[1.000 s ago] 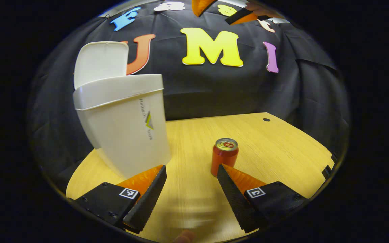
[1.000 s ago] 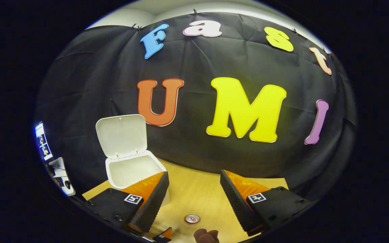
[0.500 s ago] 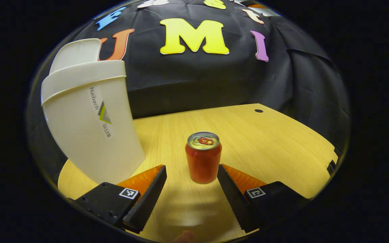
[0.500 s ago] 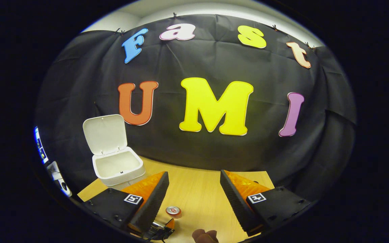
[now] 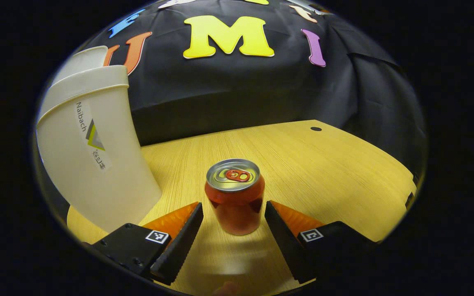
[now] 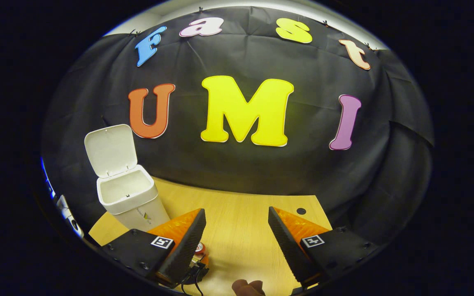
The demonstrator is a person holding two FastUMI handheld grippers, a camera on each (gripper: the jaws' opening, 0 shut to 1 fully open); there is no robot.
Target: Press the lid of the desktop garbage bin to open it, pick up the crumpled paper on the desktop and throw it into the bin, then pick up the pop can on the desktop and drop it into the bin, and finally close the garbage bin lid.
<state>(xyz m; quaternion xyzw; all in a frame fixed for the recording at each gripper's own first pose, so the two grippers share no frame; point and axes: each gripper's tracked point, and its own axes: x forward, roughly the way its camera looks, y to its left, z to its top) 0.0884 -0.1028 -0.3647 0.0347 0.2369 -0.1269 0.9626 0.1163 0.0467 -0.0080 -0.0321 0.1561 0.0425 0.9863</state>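
Pop can [image 5: 234,197] upright on counter [image 5: 323,164] beside open bin [image 5: 93,156], between spread, non-touching fingers of left gripper [image 5: 233,230]; judged light, thin-walled, smooth, dent-prone: best gripped mid-body, gently; right gripper [image 6: 237,242] fingers apart, empty.

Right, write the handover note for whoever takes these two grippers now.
Left gripper: open, fingers either side of the upright red aluminium pop can on the wooden desktop, not yet pressing it.
Right gripper: open, holding nothing, raised above the desktop.
White plastic garbage bin: stands left of the can, lid up.
Crumpled paper: I see none on the desktop; cannot see the bin's bottom.
Left: grip can, drop it in bin, close lid.
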